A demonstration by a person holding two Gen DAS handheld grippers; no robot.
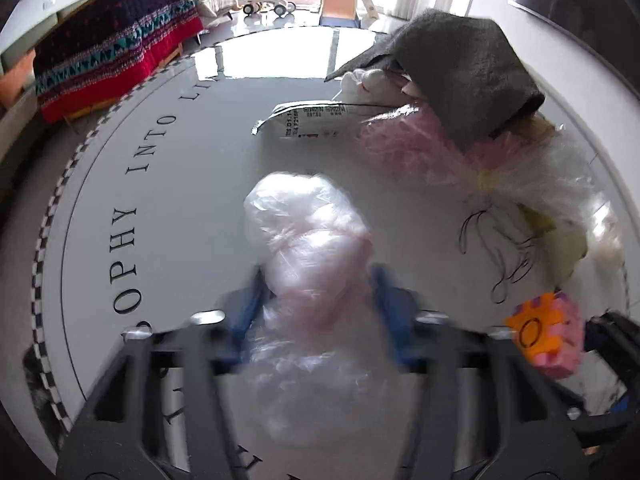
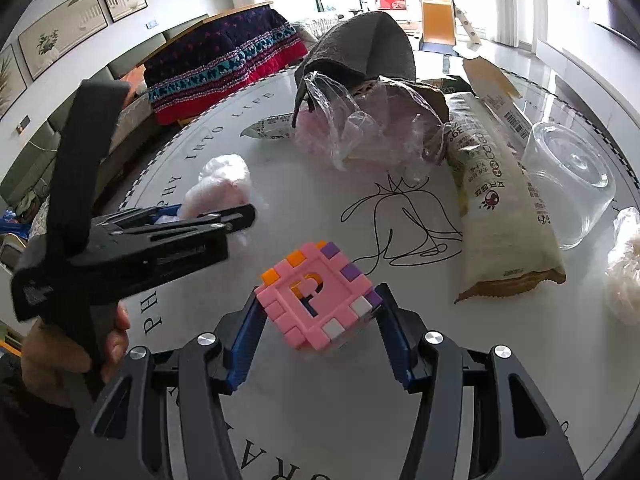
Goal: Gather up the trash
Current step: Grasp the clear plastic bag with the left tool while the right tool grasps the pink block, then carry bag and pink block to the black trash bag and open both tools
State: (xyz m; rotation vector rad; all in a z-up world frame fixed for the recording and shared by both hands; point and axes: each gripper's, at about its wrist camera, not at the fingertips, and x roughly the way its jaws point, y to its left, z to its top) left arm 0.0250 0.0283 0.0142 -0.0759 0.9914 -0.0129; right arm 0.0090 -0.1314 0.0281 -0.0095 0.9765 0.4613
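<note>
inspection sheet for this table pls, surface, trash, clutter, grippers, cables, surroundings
surface: round white table with black lettering and a line drawing, glossy.
job's things: crumpled plastic bag between the left fingers; clear and pink plastic wrap under a grey felt piece; long snack wrapper; small printed packet; another crumpled bag at the right edge.
clutter: pink foam puzzle cube; upturned clear plastic bowl; cardboard piece.
grippers: left gripper closed around the bag; right gripper closed on the cube.
cables: nothing seen.
surroundings: sofa with a patterned blanket, framed pictures, bright windows.
</note>
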